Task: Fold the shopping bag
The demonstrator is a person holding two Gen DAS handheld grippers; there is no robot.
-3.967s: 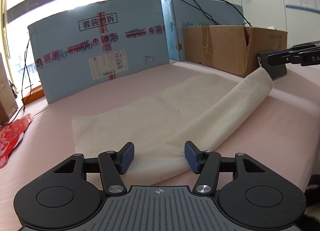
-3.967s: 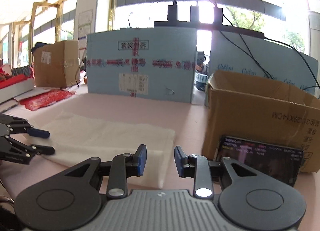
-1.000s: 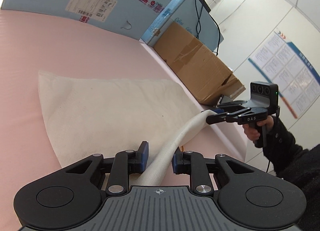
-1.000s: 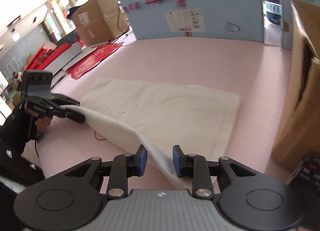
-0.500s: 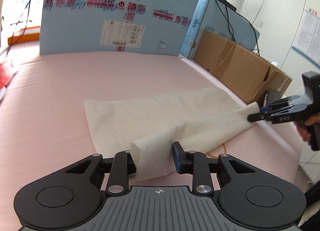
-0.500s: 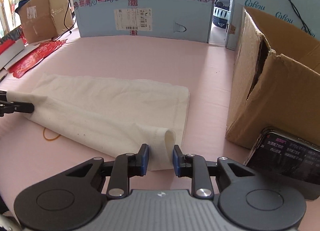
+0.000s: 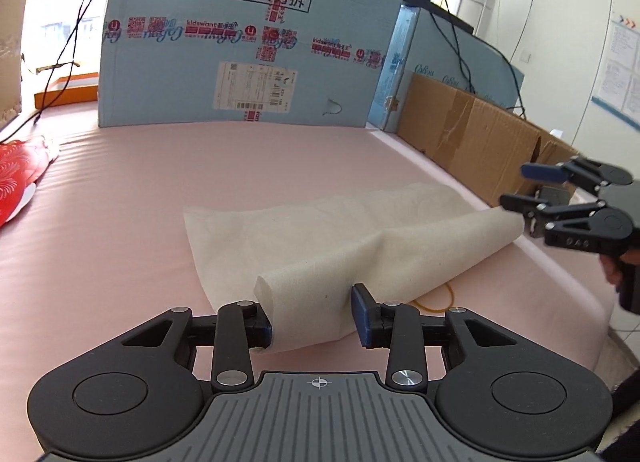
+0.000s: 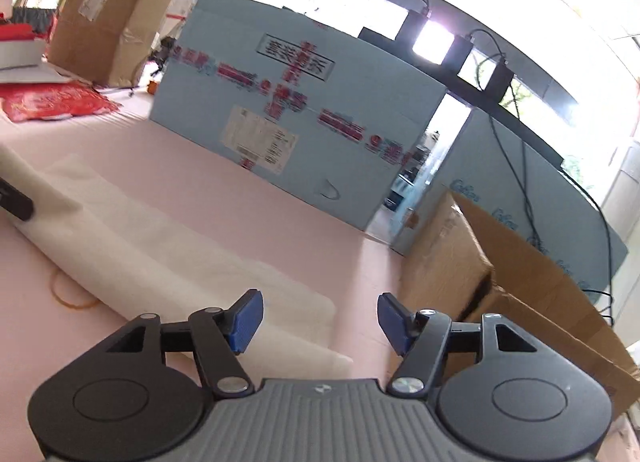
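A cream cloth shopping bag (image 7: 360, 230) lies on the pink table (image 7: 120, 262), its near long edge folded over into a loose roll. My left gripper (image 7: 314, 320) is shut on the near left end of that roll, which fills the gap between the pads and stands a little off the table. At the bag's right end my right gripper (image 7: 516, 187) has its jaws opening and holds nothing, with the fold just below and beside its tips. In the right wrist view the right gripper (image 8: 320, 318) is wide apart, and the bag (image 8: 160, 246) lies below and to the left.
A tall blue cardboard panel (image 7: 240, 42) stands across the back. A brown cardboard box (image 7: 472, 138) lines the table's right edge. A red bag (image 7: 20, 178) lies at the far left. A thin orange loop (image 7: 436, 302) lies on the table by the bag's near edge.
My right gripper has let go of the bag's right end, opened wide and tilted upward. The folded edge has settled onto the bag. My left gripper still has the fold's left end.
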